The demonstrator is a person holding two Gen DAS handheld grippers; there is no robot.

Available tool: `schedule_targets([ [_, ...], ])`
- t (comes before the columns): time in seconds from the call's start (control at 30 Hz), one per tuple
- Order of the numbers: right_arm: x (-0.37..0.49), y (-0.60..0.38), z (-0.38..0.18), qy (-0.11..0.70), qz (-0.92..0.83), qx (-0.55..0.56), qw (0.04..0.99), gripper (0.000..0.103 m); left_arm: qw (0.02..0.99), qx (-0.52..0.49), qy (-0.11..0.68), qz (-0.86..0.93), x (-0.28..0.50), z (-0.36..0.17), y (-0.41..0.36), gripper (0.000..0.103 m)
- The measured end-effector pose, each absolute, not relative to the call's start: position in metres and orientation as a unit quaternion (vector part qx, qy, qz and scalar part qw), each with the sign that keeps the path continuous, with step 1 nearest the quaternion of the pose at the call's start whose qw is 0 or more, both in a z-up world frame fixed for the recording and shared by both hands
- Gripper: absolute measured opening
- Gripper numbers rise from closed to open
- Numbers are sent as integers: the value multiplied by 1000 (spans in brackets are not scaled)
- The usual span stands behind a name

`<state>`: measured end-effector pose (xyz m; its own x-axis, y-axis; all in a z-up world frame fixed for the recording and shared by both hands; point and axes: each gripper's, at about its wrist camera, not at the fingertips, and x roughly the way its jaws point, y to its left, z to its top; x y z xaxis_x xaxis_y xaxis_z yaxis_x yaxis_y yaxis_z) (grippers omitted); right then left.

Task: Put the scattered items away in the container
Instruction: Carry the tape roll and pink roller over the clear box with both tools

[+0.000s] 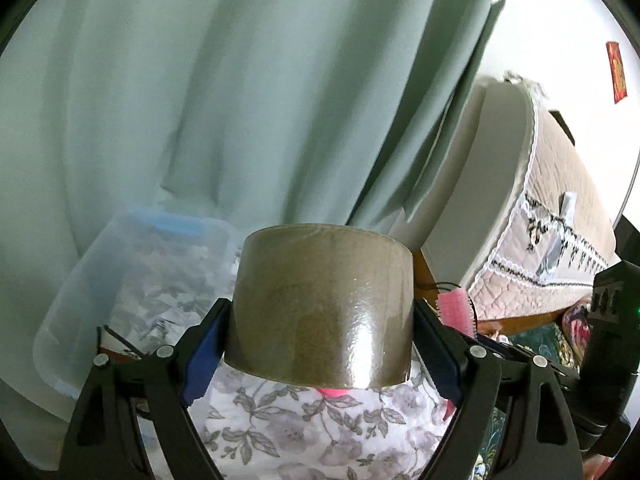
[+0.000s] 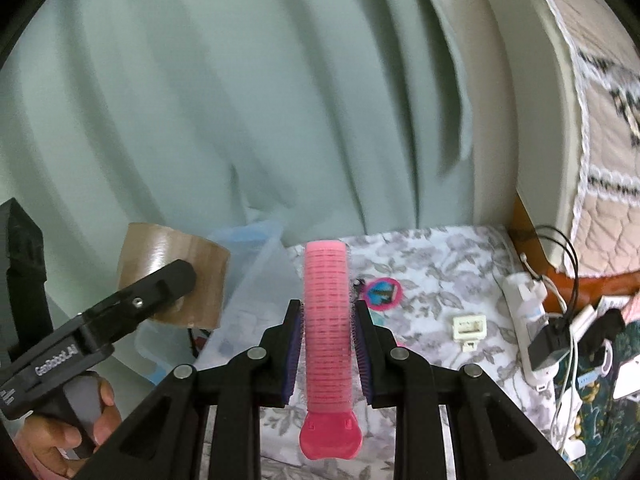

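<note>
Your right gripper point(image 2: 327, 344) clamped on pink hair roller point(image 2: 326, 320), long axis running straight out along fingers, flat tab end toward you. Your left gripper point(image 1: 320, 344) gripping brown tape roll point(image 1: 322, 304) across its width, core axis upright-ish. Clear plastic container point(image 1: 132, 272) sits ahead and left of both, nearer left hand, so tape probably drops first.

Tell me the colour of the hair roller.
Pink hair roller; clearest in the right wrist view.

Floral cloth point(image 2: 424, 264) carries a clear container point(image 2: 248, 280), round tag point(image 2: 382, 292), cream clip point(image 2: 469, 327)
</note>
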<state>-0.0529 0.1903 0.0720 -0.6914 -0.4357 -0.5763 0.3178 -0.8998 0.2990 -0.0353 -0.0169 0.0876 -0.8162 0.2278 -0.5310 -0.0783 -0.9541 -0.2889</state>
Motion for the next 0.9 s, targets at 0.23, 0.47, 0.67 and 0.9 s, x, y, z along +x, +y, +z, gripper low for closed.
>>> schedule_targets([
  [0.23, -41, 162, 85, -64, -918, 325, 218, 27, 64, -277, -156, 946, -26, 91, -51, 88],
  [0.47, -34, 131, 92, -38, -918, 319, 232, 27, 49, -264, -182, 946, -16, 90, -85, 88],
  [0.67, -32, 109, 94, -15, -914, 322, 245, 27, 33, -262, -208, 942, -12, 82, -113, 88],
  [0.9, -32, 88, 93, 8, -907, 332, 258, 27, 14, -265, -236, 935, -12, 69, -143, 88],
])
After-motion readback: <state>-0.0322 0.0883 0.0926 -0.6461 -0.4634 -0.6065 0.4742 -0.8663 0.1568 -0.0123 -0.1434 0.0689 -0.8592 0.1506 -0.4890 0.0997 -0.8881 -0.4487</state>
